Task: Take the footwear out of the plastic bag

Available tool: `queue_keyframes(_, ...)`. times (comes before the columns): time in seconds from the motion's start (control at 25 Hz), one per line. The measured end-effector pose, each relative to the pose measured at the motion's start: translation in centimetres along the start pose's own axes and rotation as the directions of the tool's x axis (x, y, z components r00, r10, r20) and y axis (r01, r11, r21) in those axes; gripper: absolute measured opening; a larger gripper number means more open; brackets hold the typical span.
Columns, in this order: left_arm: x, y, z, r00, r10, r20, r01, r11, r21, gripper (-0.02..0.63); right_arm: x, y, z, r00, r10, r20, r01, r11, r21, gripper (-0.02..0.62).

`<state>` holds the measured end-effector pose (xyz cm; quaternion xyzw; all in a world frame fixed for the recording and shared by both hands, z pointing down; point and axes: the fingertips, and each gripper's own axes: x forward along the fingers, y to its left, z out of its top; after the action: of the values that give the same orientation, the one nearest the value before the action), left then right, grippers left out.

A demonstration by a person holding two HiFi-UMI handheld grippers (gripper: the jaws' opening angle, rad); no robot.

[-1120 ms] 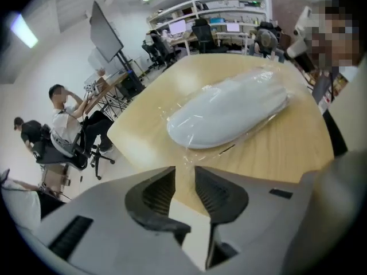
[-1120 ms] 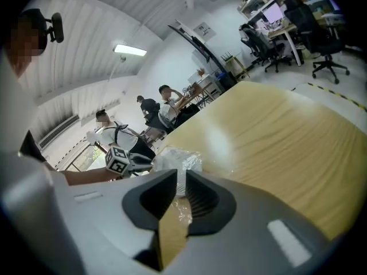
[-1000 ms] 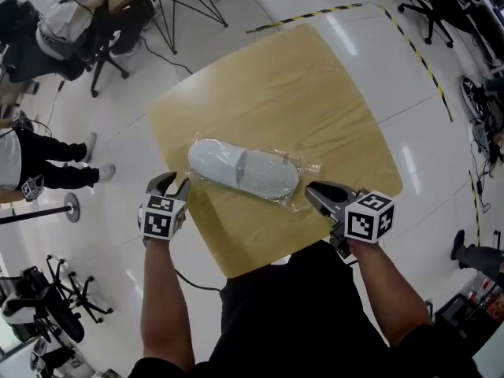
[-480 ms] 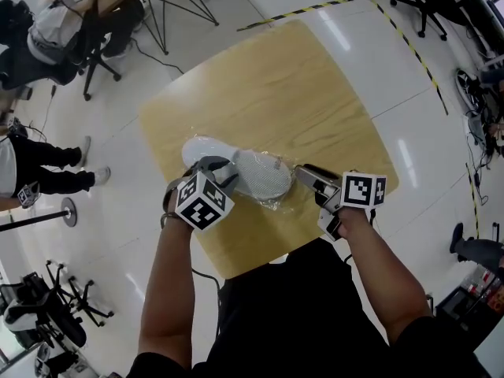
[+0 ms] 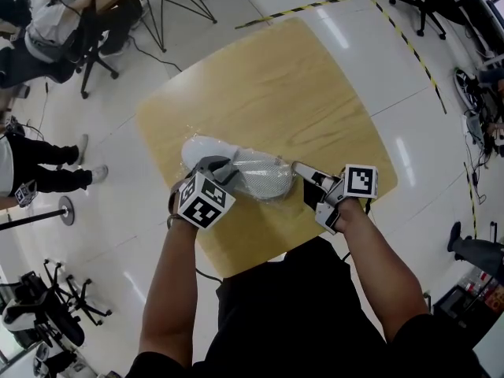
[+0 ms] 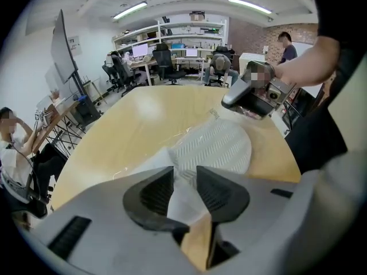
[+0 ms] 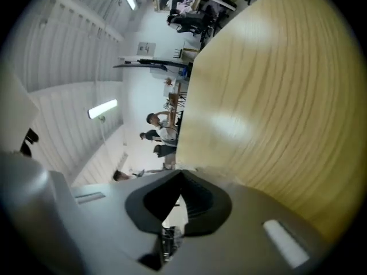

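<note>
Slipper [image 5: 256, 176] in its plastic bag [image 5: 290, 186] lies on the counter [image 5: 268, 93]. Your left gripper [image 5: 223, 166] covers its middle, jaws just closed onto it. Your right gripper [image 5: 303, 170] has its jaws closed at the bag's end; film between them is unclear.

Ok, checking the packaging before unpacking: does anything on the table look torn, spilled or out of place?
Nothing stands out. The white shoe lies inside the clear plastic bag near the front edge of the wooden table. The film is wrinkled, but no tear or spill shows.
</note>
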<state>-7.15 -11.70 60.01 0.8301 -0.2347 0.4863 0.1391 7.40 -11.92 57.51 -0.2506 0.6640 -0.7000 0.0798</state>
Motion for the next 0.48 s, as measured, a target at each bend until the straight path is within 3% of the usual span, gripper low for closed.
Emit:
queue_keyframes(0.08, 0.0, 0.1, 0.1, 1.000, -0.008, 0.017, 0.008, 1.000, -0.018, 0.132, -0.2, 0.7, 0.0, 0.991, 0.133, 0.017, -0.134, 0.988, 0.074, 0.002)
queue_keyframes(0.16, 0.0, 0.1, 0.2, 0.999, -0.013, 0.030, 0.014, 0.999, -0.033, 0.128, -0.5, 0.7, 0.0, 0.980, 0.196, 0.028, -0.198, 0.975, 0.097, 0.036)
queue_keyframes(0.28, 0.2, 0.0, 0.2, 0.999, -0.011, 0.030, 0.012, 0.999, -0.032, 0.126, -1.9, -0.2, -0.5, 0.993, 0.115, 0.012, -0.115, 0.993, -0.005, 0.134)
queue_keyframes(0.4, 0.2, 0.1, 0.3, 0.999, -0.015, 0.031, 0.016, 0.999, -0.029, 0.126, -3.3, -0.2, -1.3, 1.000, -0.010, 0.006, 0.011, 0.989, -0.146, 0.163)
queue_keyframes(0.48, 0.1, 0.2, 0.2, 0.999, -0.013, 0.030, 0.014, 1.000, -0.019, 0.126, -2.9, 1.3, -2.5, 1.000, -0.025, 0.001, 0.024, 0.985, -0.172, 0.199)
